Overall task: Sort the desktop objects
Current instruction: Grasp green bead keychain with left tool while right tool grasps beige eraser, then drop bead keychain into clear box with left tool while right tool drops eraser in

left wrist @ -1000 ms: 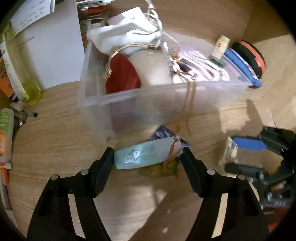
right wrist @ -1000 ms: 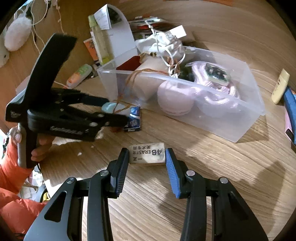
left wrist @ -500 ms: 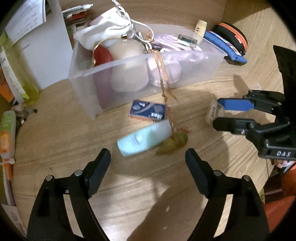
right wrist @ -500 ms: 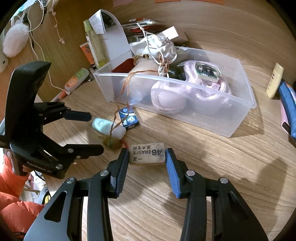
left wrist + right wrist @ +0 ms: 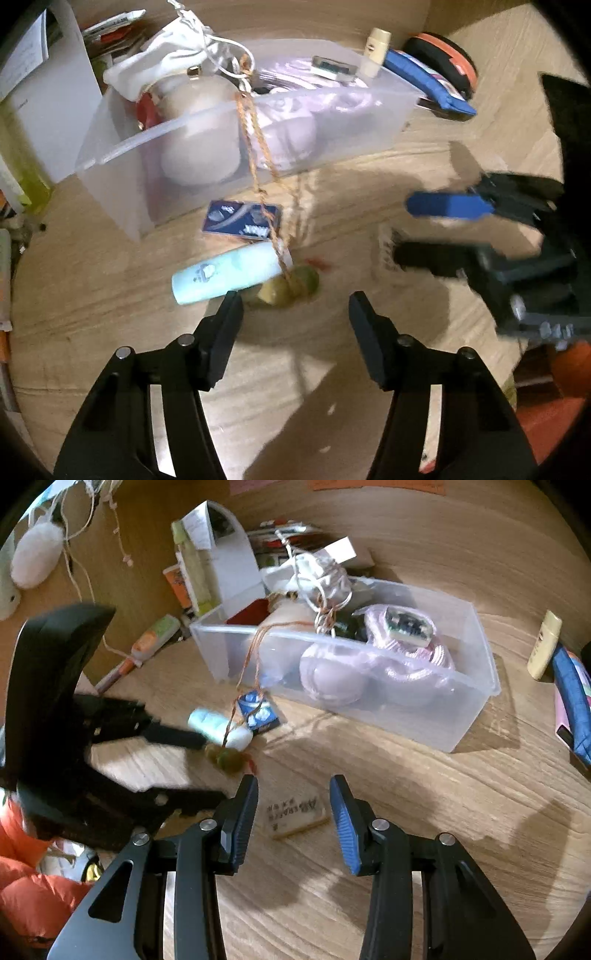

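Left wrist view:
- The left gripper [image 5: 295,306] has let the tube [image 5: 225,275] go. A second back the tube sat crosswise between the fingers; now it lies flat on the table [image 5: 92,314], at 11 o'clock off the left fingertip.
- Jaws are closing from their wide spread, about a third open. Nothing is between them.
- The view has slid sideways, so the green beads [image 5: 288,288] now sit at 12 o'clock, just ahead of the gap.
- The beads' cord [image 5: 255,147] runs up over the bin [image 5: 155,129] rim, across the blue packet [image 5: 242,221].
- Judgement: tube is put down outside the bin, so it is not sorted. The beads look like the next target.

Right wrist view:
- The right gripper [image 5: 293,786] has kept its place and its narrow set, closed about the eraser [image 5: 295,818].
- The eraser has changed. Half a second back it was level at the fingertips; now it is tilted, blurred and deeper between the fingers.
- Pad contact is unclear, and the hold looks slack.
- The bin is at 1 o'clock, well apart. The left gripper is at 9 o'clock, by the beads.
- Judgement: the eraser may slip before it reaches the bin.
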A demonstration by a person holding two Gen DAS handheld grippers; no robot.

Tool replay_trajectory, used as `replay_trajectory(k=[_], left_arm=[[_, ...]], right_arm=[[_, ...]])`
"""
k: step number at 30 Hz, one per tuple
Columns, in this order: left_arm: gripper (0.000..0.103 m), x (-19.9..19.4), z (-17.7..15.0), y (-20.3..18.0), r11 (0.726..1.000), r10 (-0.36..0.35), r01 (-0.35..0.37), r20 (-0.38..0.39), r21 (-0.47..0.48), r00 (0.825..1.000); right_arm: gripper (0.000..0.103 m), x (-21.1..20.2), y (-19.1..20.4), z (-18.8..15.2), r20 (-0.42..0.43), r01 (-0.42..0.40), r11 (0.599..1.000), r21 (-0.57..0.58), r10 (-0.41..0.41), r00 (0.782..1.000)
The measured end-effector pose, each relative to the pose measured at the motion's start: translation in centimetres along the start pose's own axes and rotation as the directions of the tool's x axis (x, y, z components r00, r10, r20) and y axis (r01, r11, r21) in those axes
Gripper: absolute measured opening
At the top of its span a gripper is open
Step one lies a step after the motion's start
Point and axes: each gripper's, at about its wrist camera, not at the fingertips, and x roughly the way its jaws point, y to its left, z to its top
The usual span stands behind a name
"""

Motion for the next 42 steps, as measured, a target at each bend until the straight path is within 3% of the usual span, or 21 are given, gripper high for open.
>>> replay_trajectory(k=[7,9,11,18,21,25,27,29,38,42], left_arm=[[0.060,0.9,1.0,0.5,0.999,0.042,-0.041,0.033,-0.031,0.999],[0.055,1.0,1.0,0.3,0.998,0.060,-0.059,0.043,-0.025,0.997],[0.042,0.9,0.9,0.0,0.997,0.075,-0.075,0.049,-0.019,0.996],[0.042,-0.7,0.9,1.2,0.997,0.029,-0.024,0.060,-0.071,0.998],[0.042,-1.6,0.9,1.4,0.996,-0.011,0.018,0.075,-0.088,0.997],[0.042,-2.8,1.1,1.1,0.996,-0.018,0.028,0.110,-0.082,0.994],[0.042,-3.3,1.4,0.9,0.996,-0.016,0.027,0.129,-0.081,0.992],[0.042,-3.7,1.7,0.9,0.996,-0.014,0.026,0.143,-0.082,0.990],[0.042,-6.1,3.3,2.3,0.996,0.003,0.018,0.223,-0.091,0.975],[0.042,-7.2,4.1,2.9,0.996,0.011,0.014,0.262,-0.093,0.965]], right_arm=[[0.038,0.3,0.7,-0.8,-0.027,0.005,1.000,-0.014,-0.006,1.000],[0.041,1.0,0.8,-0.9,-0.045,0.025,0.999,-0.021,-0.026,0.999],[0.041,1.0,1.0,-0.8,-0.039,0.028,0.999,-0.037,-0.030,0.999],[0.042,1.3,1.3,-0.7,-0.039,0.051,0.997,-0.063,-0.054,0.998],[0.056,1.4,1.1,-0.9,-0.053,0.052,0.998,-0.044,-0.054,0.997],[0.055,1.8,1.4,-1.0,-0.050,0.060,0.996,-0.060,-0.063,0.997],[0.041,1.9,1.4,-1.0,-0.043,0.076,0.996,-0.053,-0.079,0.996],[0.041,1.9,0.9,-0.7,-0.043,0.075,0.997,-0.025,-0.077,0.996],[0.041,-2.0,-1.2,1.7,0.082,0.052,0.996,0.069,-0.058,0.995],[0.041,-4.1,-1.8,3.6,0.160,0.088,0.993,0.082,-0.100,0.982]])
